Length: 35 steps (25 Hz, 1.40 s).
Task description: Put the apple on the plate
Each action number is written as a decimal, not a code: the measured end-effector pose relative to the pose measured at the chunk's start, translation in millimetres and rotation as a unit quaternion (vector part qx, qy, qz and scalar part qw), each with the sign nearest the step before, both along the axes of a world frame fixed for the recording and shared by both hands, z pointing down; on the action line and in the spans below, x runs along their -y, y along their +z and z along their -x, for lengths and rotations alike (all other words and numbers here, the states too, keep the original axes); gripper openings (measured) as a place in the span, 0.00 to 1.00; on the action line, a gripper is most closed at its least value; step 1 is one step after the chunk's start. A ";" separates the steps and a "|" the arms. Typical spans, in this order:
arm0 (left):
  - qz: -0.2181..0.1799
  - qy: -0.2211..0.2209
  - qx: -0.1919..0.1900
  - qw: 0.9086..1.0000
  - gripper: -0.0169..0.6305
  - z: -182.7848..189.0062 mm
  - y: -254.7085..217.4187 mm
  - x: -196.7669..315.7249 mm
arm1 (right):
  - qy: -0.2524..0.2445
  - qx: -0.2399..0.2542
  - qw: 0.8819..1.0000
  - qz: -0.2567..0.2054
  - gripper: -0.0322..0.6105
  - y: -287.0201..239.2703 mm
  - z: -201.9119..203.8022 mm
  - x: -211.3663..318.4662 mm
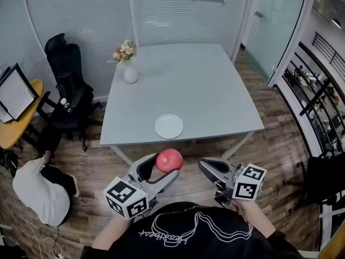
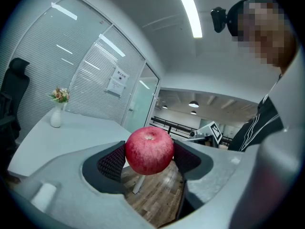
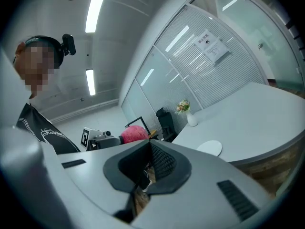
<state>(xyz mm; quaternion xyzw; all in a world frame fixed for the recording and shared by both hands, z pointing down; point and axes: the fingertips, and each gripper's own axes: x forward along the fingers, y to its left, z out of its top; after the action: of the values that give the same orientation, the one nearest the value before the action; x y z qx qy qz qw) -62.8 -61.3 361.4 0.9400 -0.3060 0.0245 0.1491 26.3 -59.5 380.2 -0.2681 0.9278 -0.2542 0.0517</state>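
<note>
A red apple (image 1: 169,160) is held over the wooden floor, short of the table's near edge, with my left gripper (image 1: 164,168) shut on it. In the left gripper view the apple (image 2: 149,150) sits squeezed between the two dark pads. A round white plate (image 1: 168,126) lies on the grey table (image 1: 183,85) near its front edge, just beyond the apple; the right gripper view shows the plate (image 3: 209,148) too. My right gripper (image 1: 210,168) hangs beside the left one, its jaws shut with nothing between them. The apple (image 3: 134,134) shows at its left.
A white vase with flowers (image 1: 128,63) stands at the table's far left. A black office chair (image 1: 67,90) and a person crouched on the floor (image 1: 38,185) are at the left. A wooden side table (image 1: 16,112) sits at the far left, and a railing (image 1: 318,107) runs along the right.
</note>
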 end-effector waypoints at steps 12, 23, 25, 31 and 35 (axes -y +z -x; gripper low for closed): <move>0.006 -0.016 0.023 1.000 0.53 -5.6 23.2 63.8 | 0.002 0.003 1.000 0.031 0.06 20.1 -9.9 50.8; 0.032 -0.043 0.036 0.998 0.53 -13.2 45.7 137.1 | -0.016 0.000 0.998 0.058 0.06 33.2 -20.4 121.0; 0.032 -0.050 0.045 0.997 0.53 -11.0 52.1 151.8 | -0.019 0.002 0.998 0.064 0.06 36.6 -19.3 133.3; 0.031 -0.067 0.087 0.993 0.53 -6.5 83.2 185.9 | -0.029 -0.003 0.997 0.076 0.06 49.5 -18.1 160.1; 0.037 -0.072 0.109 0.991 0.53 -5.2 100.5 204.1 | -0.032 -0.005 0.996 0.079 0.06 51.3 -17.9 177.3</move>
<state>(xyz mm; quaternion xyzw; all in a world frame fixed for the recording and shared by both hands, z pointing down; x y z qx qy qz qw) -57.6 -265.3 461.9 0.9011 -0.3859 0.1270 0.1514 44.2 -236.8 431.5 -0.2432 0.9130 -0.3270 0.0173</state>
